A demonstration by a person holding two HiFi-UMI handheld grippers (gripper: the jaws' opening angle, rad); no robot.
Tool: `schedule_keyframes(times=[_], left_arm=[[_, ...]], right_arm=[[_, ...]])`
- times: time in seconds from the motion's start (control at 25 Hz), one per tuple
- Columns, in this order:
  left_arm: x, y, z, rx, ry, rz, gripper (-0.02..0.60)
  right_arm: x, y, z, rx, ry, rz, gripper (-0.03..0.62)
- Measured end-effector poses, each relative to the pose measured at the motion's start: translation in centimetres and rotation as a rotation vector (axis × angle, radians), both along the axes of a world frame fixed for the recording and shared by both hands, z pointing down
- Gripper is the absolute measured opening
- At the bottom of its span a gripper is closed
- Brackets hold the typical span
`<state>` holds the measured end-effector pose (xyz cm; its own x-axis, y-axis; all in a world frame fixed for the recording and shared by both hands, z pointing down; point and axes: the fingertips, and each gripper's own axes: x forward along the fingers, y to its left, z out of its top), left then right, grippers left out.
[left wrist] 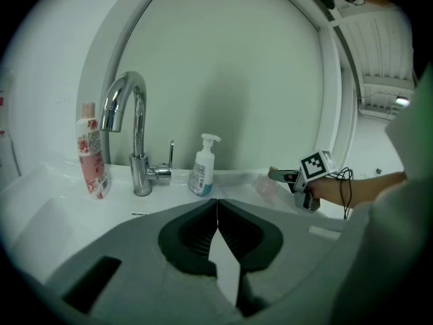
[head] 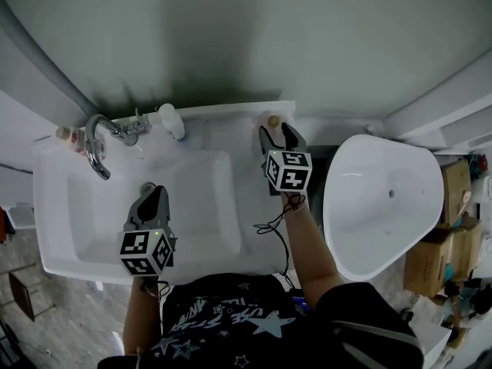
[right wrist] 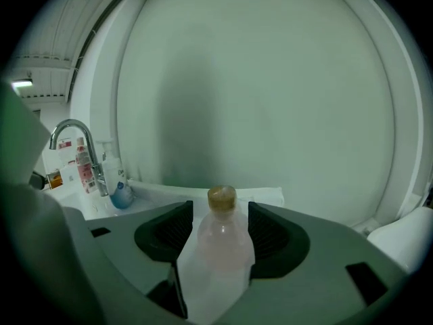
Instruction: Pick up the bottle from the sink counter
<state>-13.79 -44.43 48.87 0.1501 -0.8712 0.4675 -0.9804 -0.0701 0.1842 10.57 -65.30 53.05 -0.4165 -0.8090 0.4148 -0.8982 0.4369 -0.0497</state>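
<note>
A clear pinkish bottle (head: 272, 120) with a tan cap stands upright on the back right corner of the white sink counter (head: 223, 118). My right gripper (head: 277, 134) reaches around it. In the right gripper view the bottle (right wrist: 220, 246) fills the gap between the two dark pads (right wrist: 169, 232), and the jaws stand wide without visibly squeezing it. My left gripper (head: 151, 193) hovers over the basin, jaws shut and empty (left wrist: 216, 205). From the left gripper view the bottle (left wrist: 265, 187) shows faintly at the right gripper's tips (left wrist: 279, 175).
A chrome tap (head: 96, 141) rises at the back left of the basin (head: 77, 206). A white pump bottle (head: 171, 120) stands beside it, and a pink printed bottle (head: 69, 135) further left. A white toilet bowl (head: 380, 202) sits right of the counter, then cardboard boxes (head: 453, 198).
</note>
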Motion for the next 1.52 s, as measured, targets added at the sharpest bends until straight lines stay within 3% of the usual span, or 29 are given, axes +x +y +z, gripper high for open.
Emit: schedule_keyframes(times=[0.24,0.48,0.84,1.52], left_arm=[[0.2,-0.7,0.6,-0.024,0.006,-0.006,0.02],[0.7,-1.0,1.3,-0.041,0.01,-0.008,0.02],[0.0,-0.4,1.4,-0.028,0.006,0.0,0.02],[-1.7,6.8,-2.5,0.079,0.011,0.072,0.02]], right_arm=[[-0.7,-1.7,0.5,0.028,0.03,0.006,0.239],[-0.7,-2.6,0.4,0.059,0.061,0.004,0.15],[-0.8,-2.3,0.3,0.043,0.07,0.011,0.14],[-1.8,7.9,-9.1,0.131,-0.008,0.04,0.14]])
